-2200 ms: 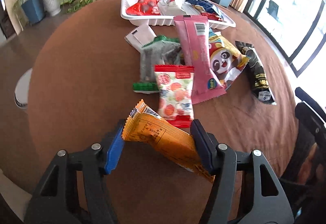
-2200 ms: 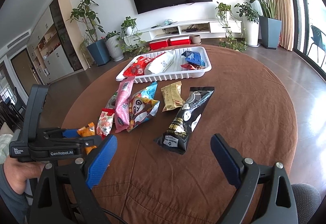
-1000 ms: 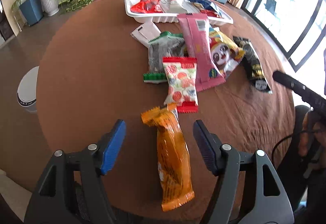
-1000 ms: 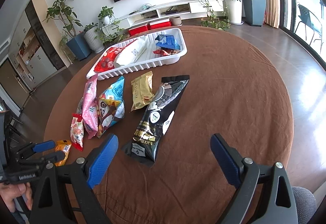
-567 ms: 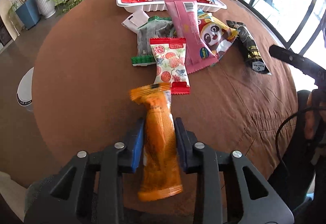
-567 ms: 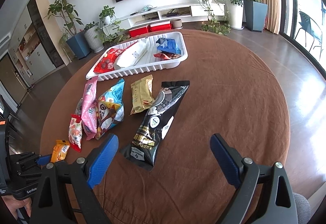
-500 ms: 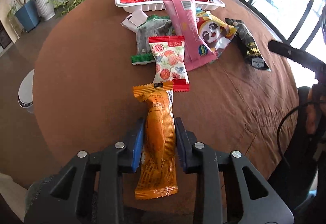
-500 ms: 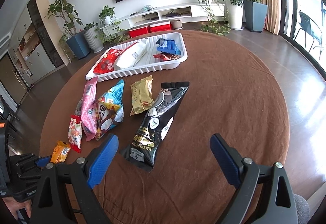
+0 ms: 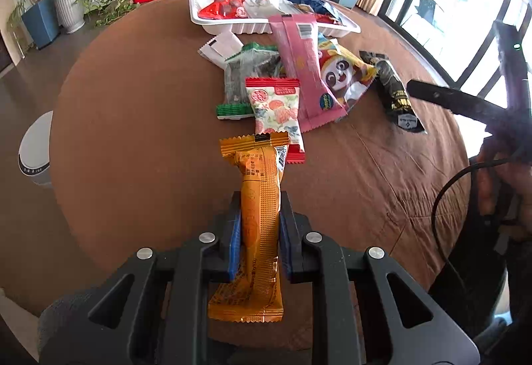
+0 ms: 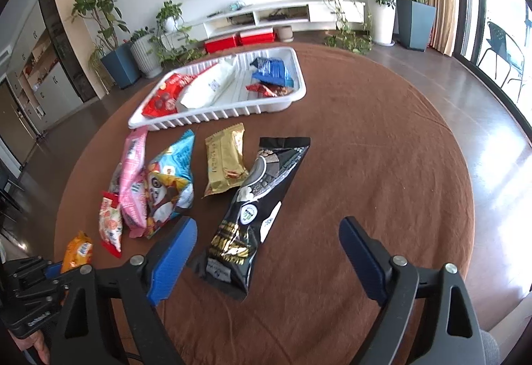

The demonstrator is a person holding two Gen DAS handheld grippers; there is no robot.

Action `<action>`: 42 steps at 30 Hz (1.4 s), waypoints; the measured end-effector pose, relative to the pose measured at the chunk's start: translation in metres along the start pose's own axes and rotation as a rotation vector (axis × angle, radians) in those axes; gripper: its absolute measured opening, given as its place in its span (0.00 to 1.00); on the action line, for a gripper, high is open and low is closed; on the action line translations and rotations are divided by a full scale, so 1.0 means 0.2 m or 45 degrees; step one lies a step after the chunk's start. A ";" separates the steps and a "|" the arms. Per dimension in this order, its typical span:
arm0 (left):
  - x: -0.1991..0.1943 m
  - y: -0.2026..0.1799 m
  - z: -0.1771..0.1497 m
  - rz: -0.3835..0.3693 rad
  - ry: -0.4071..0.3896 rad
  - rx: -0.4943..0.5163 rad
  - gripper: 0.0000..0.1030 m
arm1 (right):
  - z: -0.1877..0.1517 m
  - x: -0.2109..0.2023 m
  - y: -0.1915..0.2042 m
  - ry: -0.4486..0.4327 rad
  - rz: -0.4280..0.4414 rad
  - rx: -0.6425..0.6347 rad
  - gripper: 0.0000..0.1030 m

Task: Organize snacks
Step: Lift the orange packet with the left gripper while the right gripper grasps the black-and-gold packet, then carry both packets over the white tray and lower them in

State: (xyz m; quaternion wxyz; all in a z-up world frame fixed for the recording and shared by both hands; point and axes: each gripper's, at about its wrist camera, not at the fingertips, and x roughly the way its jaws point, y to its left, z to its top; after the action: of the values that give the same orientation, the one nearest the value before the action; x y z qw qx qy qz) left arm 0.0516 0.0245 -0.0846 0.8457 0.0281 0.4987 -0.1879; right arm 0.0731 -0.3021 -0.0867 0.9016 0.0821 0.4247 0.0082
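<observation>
Currently the left tool (image 9: 257, 232) is clamped on the orange snack pack (image 9: 256, 198), blue pads pressing its sides around mid-length, pack pointing forward over the brown bench (image 9: 133, 132). Its front crimped end sits at or just over the red-and-white fruit candy pack (image 9: 277, 109); can't tell if they touch. Right tool (image 10: 266, 252) spread wide, holding nothing, hovering near the lower end of the black snack bag (image 10: 259, 208).

Handling guess: orange pack looks light, a thin crinkly film wrapper with a stiffish bar inside; film probably slick, so a side squeeze at the middle is the sensible hold, not the flat crimped ends, which would fold. Hard squeeze may crack the contents.

Black bag is long, soft and floppy; best taken across its narrow width near the middle, or it will droop.

White tray (image 10: 286, 105) at the far side of the bench already holds a red pack, a white pack and a blue pack. Pink pack (image 9: 304, 65), panda bag (image 9: 342, 75) and gold pack (image 10: 224, 162) lie loose between tray and tools.
</observation>
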 end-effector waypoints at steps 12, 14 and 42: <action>-0.04 0.06 0.01 -0.086 -0.046 -0.091 0.17 | 0.06 0.23 0.05 0.190 -0.058 -0.084 0.59; -0.05 0.07 0.01 -0.099 -0.052 -0.107 0.17 | 0.05 0.23 0.04 0.179 -0.065 -0.095 0.52; -0.12 0.12 0.05 -0.202 -0.117 -0.187 0.17 | -0.04 0.02 -0.17 0.152 0.112 0.095 0.22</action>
State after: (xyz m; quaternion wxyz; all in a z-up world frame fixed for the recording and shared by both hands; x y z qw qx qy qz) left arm 0.0585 0.0509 -0.0627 0.8499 -0.0818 0.4725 -0.2183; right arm 0.0682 -0.3340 -0.1002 0.8698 0.1336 0.4736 0.0366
